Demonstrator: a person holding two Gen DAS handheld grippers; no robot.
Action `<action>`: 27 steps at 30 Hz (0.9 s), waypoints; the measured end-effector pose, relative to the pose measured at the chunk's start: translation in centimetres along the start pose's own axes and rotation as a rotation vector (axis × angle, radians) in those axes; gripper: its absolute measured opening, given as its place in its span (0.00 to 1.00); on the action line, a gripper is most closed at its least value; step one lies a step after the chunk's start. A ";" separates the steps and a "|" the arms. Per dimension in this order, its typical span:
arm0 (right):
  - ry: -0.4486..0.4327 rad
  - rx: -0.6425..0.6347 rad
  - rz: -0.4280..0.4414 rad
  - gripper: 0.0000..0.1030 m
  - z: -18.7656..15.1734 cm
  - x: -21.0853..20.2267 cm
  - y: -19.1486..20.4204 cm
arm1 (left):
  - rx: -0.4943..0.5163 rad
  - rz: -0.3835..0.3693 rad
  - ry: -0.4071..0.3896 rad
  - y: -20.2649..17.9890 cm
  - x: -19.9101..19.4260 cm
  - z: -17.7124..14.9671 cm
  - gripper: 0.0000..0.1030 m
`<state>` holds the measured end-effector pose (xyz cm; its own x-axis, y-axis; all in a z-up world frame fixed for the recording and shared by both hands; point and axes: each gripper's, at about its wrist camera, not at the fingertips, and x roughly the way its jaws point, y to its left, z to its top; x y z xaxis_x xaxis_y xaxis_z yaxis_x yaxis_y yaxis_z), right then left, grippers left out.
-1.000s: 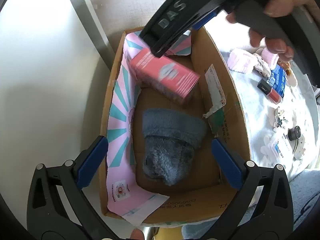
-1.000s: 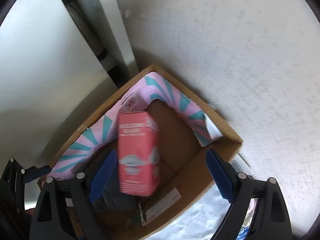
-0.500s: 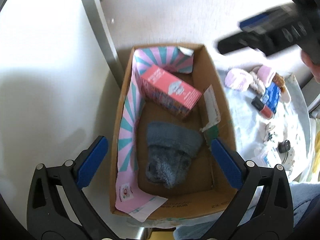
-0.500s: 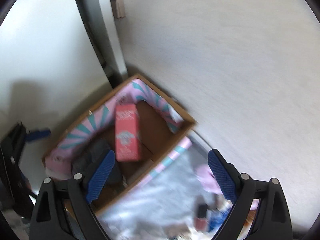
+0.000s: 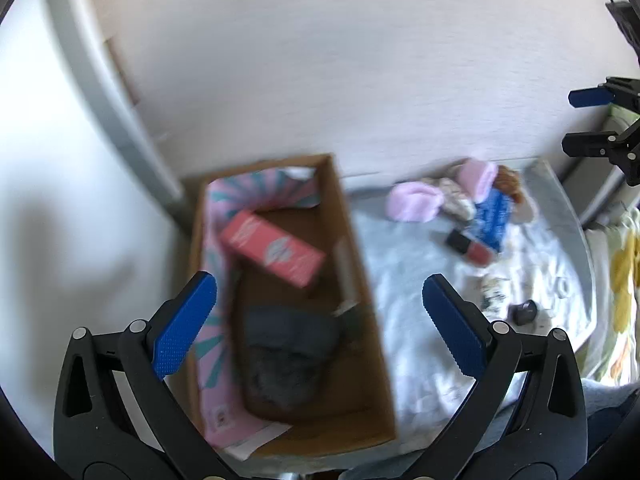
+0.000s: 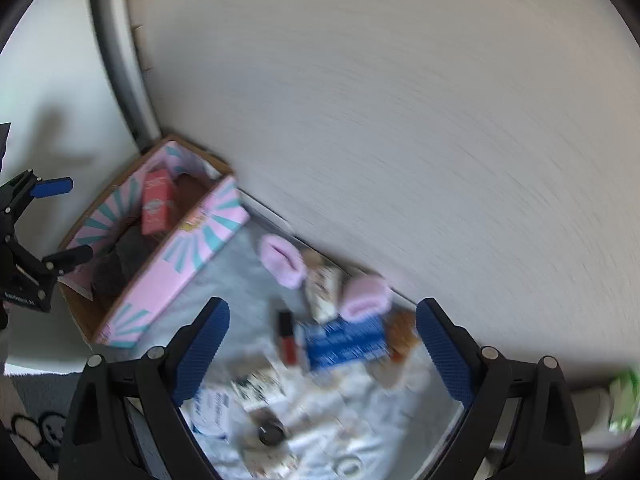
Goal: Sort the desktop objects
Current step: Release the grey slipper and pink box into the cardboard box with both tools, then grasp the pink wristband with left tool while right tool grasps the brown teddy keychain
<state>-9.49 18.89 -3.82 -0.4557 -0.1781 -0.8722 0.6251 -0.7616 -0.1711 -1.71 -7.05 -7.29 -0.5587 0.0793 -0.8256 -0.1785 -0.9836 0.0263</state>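
Note:
A cardboard box (image 5: 372, 320) with a pink and teal liner holds a pink carton (image 5: 276, 248) and a grey fuzzy bundle (image 5: 284, 356). My left gripper (image 5: 318, 284) hangs open above the box with nothing between its fingers. My right gripper (image 6: 322, 312) is open and empty too, above a blue packet (image 6: 344, 340) and a red tube (image 6: 286, 338) on the pale cloth. From there the box (image 6: 168, 276) lies to the left. Both views are blurred.
Two pink fluffy pieces (image 6: 280, 260) lie by the wall beyond the blue packet. A small black round thing (image 6: 270, 432) and white packets (image 6: 212, 412) lie nearer on the cloth (image 5: 404, 264). A grey post (image 5: 104, 100) stands behind the box.
The right gripper has left the box and swung right over the things on the cloth. The left gripper has risen, so the box looks smaller. The pink carton stays in the box.

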 end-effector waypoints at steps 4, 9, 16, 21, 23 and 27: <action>-0.003 0.071 -0.048 0.90 -2.8 -0.8 -3.6 | 0.062 -0.030 -0.009 -3.1 0.2 1.3 1.00; 0.004 0.157 -0.046 0.90 -5.6 -0.6 -6.4 | 0.117 -0.068 -0.003 -6.8 1.5 2.1 1.00; -0.016 0.230 -0.014 0.90 -8.8 0.8 -8.7 | 0.107 -0.082 0.041 -10.1 5.0 3.3 1.00; 0.023 0.269 0.006 0.90 -9.7 4.6 -10.5 | 0.060 -0.072 0.070 -11.5 8.8 4.3 1.00; 0.040 0.295 0.021 0.90 -9.8 6.7 -11.3 | 0.039 -0.054 0.075 -11.9 10.7 4.6 1.00; 0.062 0.267 -0.038 0.90 -9.5 10.6 -11.4 | -0.045 -0.059 0.075 -11.9 14.6 4.8 1.00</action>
<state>-15.47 31.59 -15.50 -0.4302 -0.1142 -0.8955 0.4154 -0.9057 -0.0841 -11.59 6.63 -16.94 -0.4855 0.1264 -0.8651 -0.1718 -0.9840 -0.0474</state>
